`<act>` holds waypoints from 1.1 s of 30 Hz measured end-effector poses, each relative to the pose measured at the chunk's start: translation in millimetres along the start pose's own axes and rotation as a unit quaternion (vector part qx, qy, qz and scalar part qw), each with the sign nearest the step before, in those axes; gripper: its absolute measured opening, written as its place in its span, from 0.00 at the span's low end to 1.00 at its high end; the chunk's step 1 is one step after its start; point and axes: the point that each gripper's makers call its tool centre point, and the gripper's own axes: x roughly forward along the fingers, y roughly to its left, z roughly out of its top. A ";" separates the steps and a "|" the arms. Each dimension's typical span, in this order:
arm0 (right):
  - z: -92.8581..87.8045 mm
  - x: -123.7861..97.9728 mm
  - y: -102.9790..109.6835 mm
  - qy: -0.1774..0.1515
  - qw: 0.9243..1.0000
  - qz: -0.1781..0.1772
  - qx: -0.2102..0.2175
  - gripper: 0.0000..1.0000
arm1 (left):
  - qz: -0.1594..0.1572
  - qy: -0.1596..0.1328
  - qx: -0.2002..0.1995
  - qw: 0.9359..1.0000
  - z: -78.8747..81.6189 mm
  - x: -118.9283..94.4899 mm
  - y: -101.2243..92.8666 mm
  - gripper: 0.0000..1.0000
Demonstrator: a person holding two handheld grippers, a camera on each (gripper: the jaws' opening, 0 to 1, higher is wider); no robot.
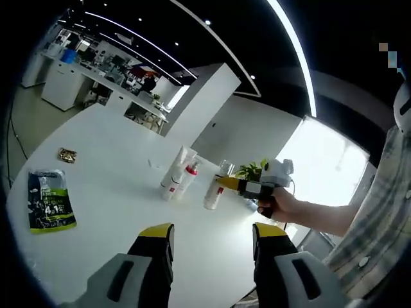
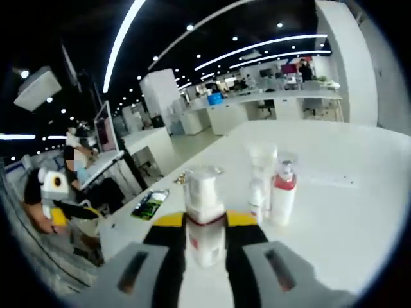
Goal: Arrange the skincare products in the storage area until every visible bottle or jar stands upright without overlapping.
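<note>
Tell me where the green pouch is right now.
In the left gripper view, the green pouch lies flat at the table's left edge, near a small gold packet, well apart from the bottles.

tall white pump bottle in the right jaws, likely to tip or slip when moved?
The tall white pump bottle stands upright, narrow for its height, so probably tippy if nudged high. Its smooth glossy plastic may slip; the right gripper has its jaws closed on the body, which should steady it. Likely rigid; its weight cannot be judged.

A white table [image 1: 115, 212] carries a cluster of upright bottles [image 1: 183, 176], a green-and-black pouch [image 1: 50, 200] and a small gold packet [image 1: 67, 154].
</note>
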 end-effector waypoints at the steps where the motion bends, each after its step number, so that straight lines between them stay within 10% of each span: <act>1: -1.9 2.5 -6.0 0.003 1.000 -0.004 -0.002 0.20 | 0.000 0.000 -0.001 1.000 1.1 1.3 1.6 0.50; 12: -23.5 22.9 -56.6 -0.011 0.998 -0.054 -0.029 0.20 | 0.005 0.012 -0.017 1.000 5.9 8.9 10.6 0.50; 16: -15.7 29.7 -58.1 -0.061 0.995 -0.040 -0.066 0.20 | 0.014 0.025 -0.021 0.999 0.6 11.2 17.4 0.50; 33: -50.9 59.7 -90.8 -0.056 0.990 -0.049 -0.118 0.20 | 0.049 0.046 -0.020 0.998 -9.8 7.1 30.4 0.50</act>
